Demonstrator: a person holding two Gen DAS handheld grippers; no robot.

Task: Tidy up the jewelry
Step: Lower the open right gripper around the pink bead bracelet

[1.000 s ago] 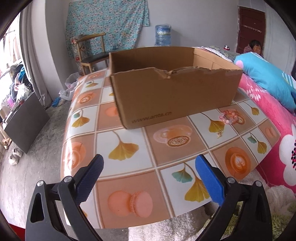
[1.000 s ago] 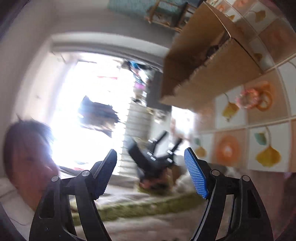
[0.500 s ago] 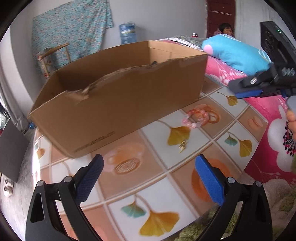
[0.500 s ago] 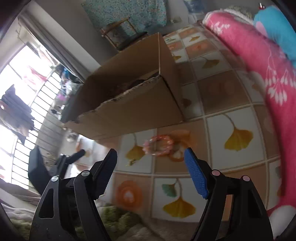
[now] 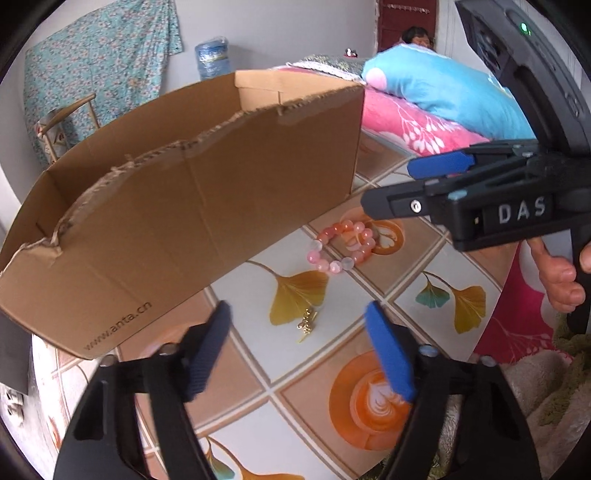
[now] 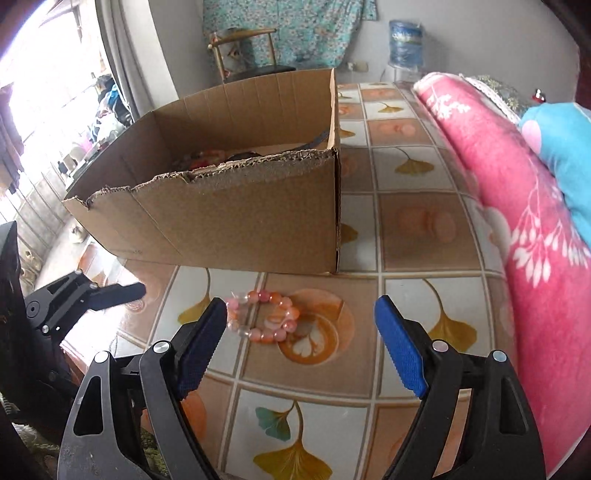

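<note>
A pink and orange bead bracelet [image 5: 341, 247] [image 6: 262, 317] lies on the patterned tabletop [image 5: 258, 373] in front of an open cardboard box [image 5: 177, 221] [image 6: 236, 206]. A small gold piece [image 5: 307, 325] lies nearer the table's edge. My left gripper [image 5: 299, 350] hovers over the gold piece, its jaws closing with the piece just ahead of the fingertips and untouched. My right gripper [image 6: 301, 343] [image 5: 399, 184] hangs above the bracelet, its jaws opening and nothing in them. Beads and a dark strap [image 6: 207, 157] show inside the box.
A pink flowered blanket [image 6: 517, 221] and a blue pillow [image 5: 443, 96] border the table on the right. A green rug [image 5: 561, 387] lies below the near table edge. A chair [image 6: 243, 48] and a water jug [image 6: 406, 37] stand at the far wall, where a person [image 5: 417, 35] sits.
My left gripper moved right and closer to the bracelet and gold piece, and its jaws narrowed. My right gripper swung from the window down to face the table, box and bracelet.
</note>
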